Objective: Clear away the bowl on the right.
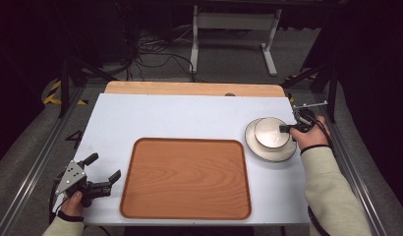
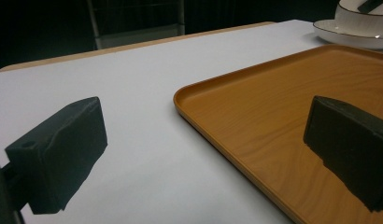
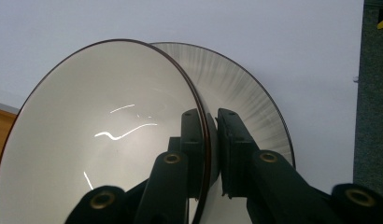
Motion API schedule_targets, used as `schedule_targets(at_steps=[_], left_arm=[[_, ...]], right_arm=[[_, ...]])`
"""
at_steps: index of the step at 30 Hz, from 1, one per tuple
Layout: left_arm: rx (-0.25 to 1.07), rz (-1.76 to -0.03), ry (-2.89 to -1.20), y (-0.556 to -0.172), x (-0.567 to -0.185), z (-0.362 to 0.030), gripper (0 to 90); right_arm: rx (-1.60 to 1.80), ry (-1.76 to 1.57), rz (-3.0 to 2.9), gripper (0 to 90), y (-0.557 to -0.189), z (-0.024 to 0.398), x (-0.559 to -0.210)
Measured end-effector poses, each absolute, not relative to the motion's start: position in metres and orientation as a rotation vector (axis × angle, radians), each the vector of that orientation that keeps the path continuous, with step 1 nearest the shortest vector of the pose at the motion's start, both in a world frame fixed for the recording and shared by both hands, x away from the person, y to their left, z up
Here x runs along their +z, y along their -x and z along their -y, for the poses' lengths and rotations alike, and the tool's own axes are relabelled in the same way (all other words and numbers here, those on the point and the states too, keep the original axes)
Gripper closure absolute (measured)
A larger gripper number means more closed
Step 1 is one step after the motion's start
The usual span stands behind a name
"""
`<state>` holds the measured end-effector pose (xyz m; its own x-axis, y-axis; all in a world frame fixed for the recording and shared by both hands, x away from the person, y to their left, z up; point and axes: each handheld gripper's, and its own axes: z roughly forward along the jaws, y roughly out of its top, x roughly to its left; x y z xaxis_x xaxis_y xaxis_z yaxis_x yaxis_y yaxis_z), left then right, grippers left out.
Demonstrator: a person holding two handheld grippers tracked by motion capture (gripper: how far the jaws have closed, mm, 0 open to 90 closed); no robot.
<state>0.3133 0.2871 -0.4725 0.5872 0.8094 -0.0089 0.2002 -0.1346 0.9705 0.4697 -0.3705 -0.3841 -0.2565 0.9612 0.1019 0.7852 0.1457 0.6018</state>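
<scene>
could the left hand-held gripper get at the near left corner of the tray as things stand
Probably yes: the left hand-held gripper is open beside the wooden tray, with bare table between them and nothing blocking that corner.

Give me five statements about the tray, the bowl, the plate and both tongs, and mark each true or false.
1. The wooden tray is empty. True.
2. The right tongs clamp the bowl at its rim. True.
3. The bowl sits on the tray. False: it sits on the plate, right of the tray.
4. The left tongs hold the tray's edge. False: they are open, off the tray's left side.
5. The bowl is full of food. False: its inside is bare.
</scene>
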Motion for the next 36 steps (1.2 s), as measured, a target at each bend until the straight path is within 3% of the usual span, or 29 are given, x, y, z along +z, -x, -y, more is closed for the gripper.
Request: schedule_targets(at_steps=[36], left_arm=[[0.653, -0.854, -1.658, -0.313, -0.472, -0.287, 0.3]], right_arm=[[0.919, -1.800, -2.069, 81.1, -0.446, 0.364, -0.317]])
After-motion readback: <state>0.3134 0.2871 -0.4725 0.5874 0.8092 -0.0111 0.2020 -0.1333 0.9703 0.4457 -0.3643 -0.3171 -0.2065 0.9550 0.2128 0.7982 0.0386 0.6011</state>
